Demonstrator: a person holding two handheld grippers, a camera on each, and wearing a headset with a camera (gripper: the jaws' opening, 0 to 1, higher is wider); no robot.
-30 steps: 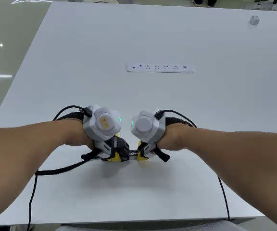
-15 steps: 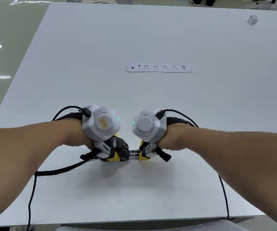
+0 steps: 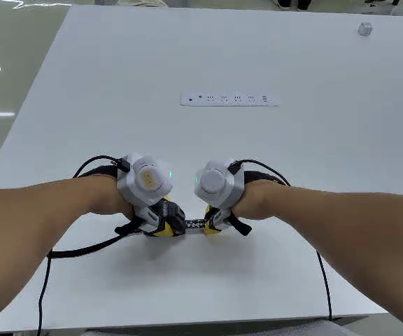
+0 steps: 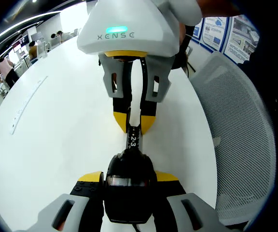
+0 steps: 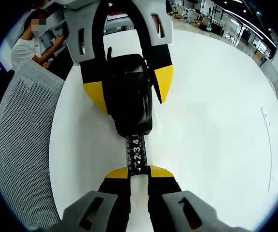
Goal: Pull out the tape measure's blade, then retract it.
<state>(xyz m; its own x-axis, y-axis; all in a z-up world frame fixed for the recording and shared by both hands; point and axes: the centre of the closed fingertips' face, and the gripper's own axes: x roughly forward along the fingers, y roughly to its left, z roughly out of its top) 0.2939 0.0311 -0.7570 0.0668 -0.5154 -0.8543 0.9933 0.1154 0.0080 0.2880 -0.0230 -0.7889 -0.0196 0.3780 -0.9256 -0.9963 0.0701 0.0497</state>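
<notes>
On the white bench (image 3: 271, 56), near your edge, the tape measure (image 4: 129, 193) sits clenched in your left claw (image 4: 129, 177). Your right claw (image 5: 138, 172) pinches the blade (image 4: 132, 141), with only a short stretch out, so the pull looks barely started and retraction remains. The gripper views show its numerals (image 5: 137, 153), which are too small to read from the head view.

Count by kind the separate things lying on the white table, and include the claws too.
Tape measure: 1
Claws: 2, the left claw and the right claw
Power strip: 1
Small white object: 1
Total: 5
</notes>
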